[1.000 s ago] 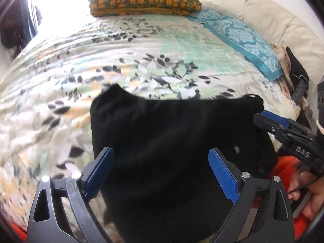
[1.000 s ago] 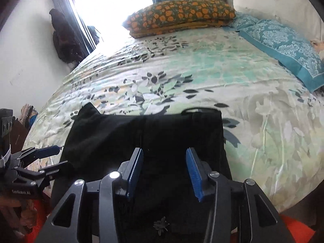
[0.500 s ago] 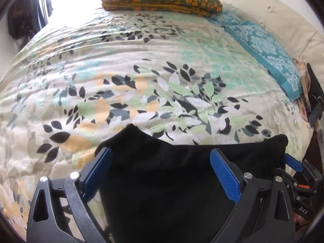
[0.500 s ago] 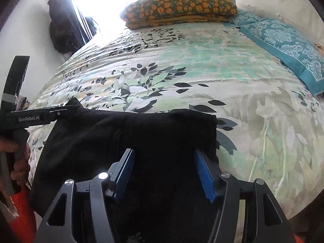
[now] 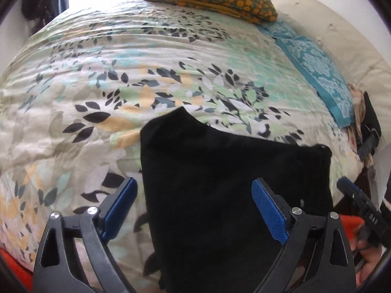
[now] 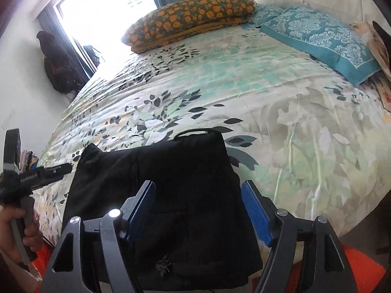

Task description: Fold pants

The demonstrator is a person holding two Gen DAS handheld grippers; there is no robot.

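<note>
Black pants lie in a folded, roughly rectangular bundle at the near edge of a bed covered in a leaf-print spread, with part of the cloth hanging over that edge toward the person. The left gripper hovers just above the bundle's left side, jaws spread wide and holding nothing; its left finger is over the bedspread and its right finger over the black cloth. The right gripper is also open and empty, straddling the bundle's right half, with the right edge of the cloth just inside its right finger. The pants lie straight ahead of and below both grippers, their longer side appearing to run left to right across the bed edge; each gripper is nearest its own side. A pointed far-left corner sticks up toward the middle of the bed. Judged from this, the fold looks mostly done. An orange-flowered cushion and a teal pillow sit well apart at the far end, and nothing blocks the way.
</note>
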